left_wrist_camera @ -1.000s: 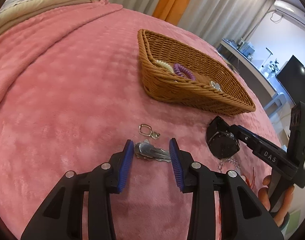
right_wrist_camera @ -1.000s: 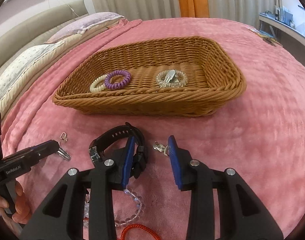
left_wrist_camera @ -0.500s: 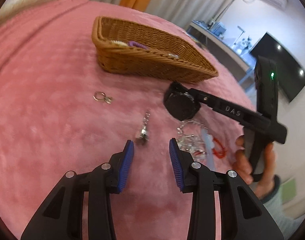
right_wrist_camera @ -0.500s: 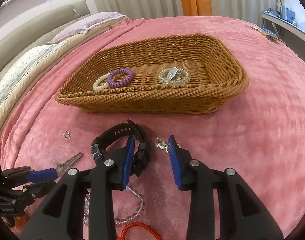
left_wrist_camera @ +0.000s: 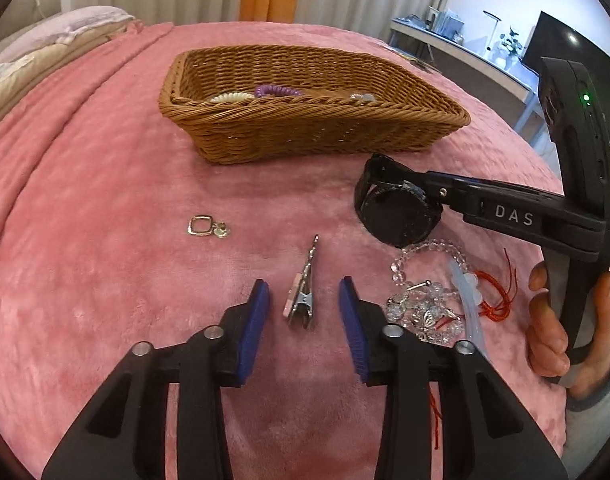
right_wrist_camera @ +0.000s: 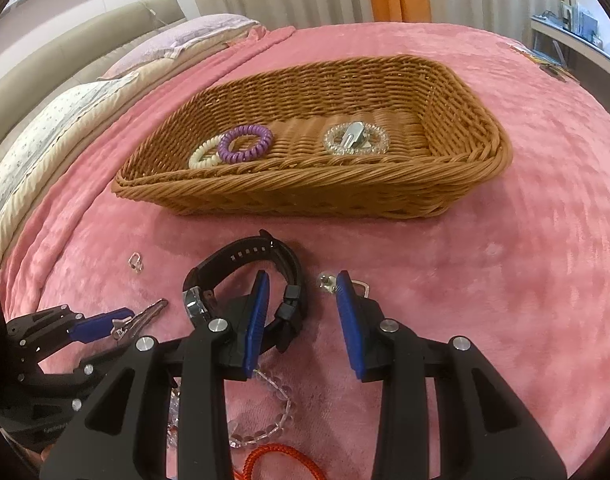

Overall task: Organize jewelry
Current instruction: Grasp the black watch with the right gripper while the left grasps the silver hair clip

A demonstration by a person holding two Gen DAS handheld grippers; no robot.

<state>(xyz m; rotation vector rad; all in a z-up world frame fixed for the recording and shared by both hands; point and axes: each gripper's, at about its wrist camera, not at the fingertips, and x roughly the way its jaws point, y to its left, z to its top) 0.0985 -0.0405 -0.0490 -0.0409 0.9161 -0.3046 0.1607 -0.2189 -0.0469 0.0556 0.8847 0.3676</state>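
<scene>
Inside the basket, perhaps a clip, right-wrist view only

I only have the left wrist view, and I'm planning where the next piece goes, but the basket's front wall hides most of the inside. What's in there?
Observer: In the right wrist view, the basket holds a purple hair tie overlapping a cream hair tie.
Operator: Anything else inside?
Observer: A clear beaded ring with a silver clip lying on it, apart from the ties.
Operator: Anything loose past the watch?
Observer: A small silver charm on the blanket, right of the watch, by the right gripper.
</scene>
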